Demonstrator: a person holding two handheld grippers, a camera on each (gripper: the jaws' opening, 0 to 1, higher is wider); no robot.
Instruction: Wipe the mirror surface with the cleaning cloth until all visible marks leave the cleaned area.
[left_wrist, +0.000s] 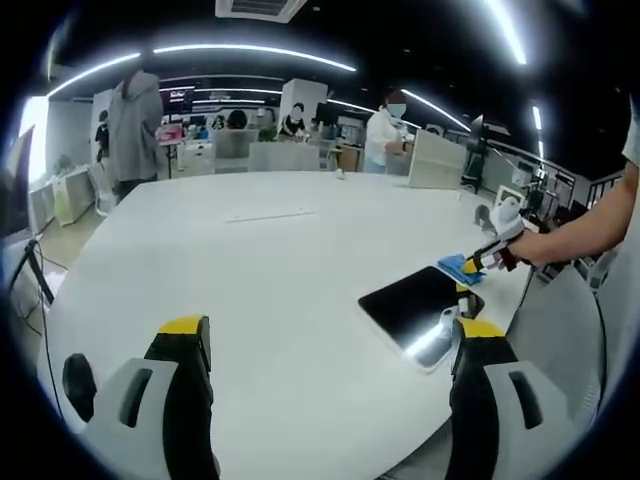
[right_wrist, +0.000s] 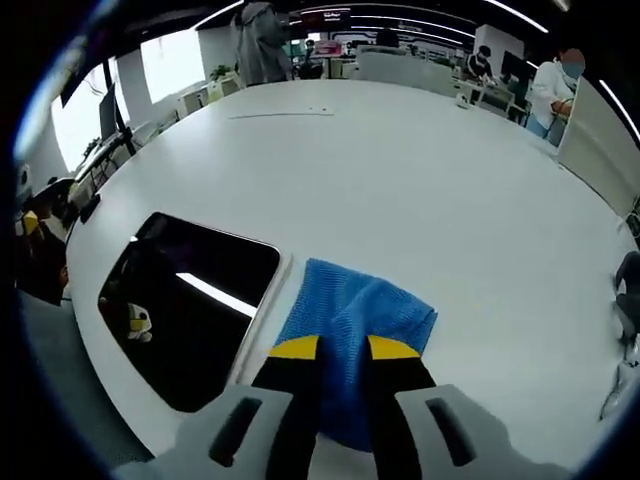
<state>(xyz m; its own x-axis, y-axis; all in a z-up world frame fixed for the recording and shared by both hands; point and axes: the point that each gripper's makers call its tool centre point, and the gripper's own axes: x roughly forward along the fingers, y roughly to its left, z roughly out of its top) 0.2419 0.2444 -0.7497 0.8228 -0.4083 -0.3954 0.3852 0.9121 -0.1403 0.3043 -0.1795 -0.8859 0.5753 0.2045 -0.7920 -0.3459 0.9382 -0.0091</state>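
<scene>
Right tongs (right_wrist: 343, 348) clamp blue cloth (right_wrist: 350, 320) beside mirror (right_wrist: 190, 300); left tongs (left_wrist: 325, 335) open; no legible text.

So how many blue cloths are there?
1. The blue cloth lies on the white table beside the mirror, pinched in the right gripper. More could be hidden outside these views.
</scene>
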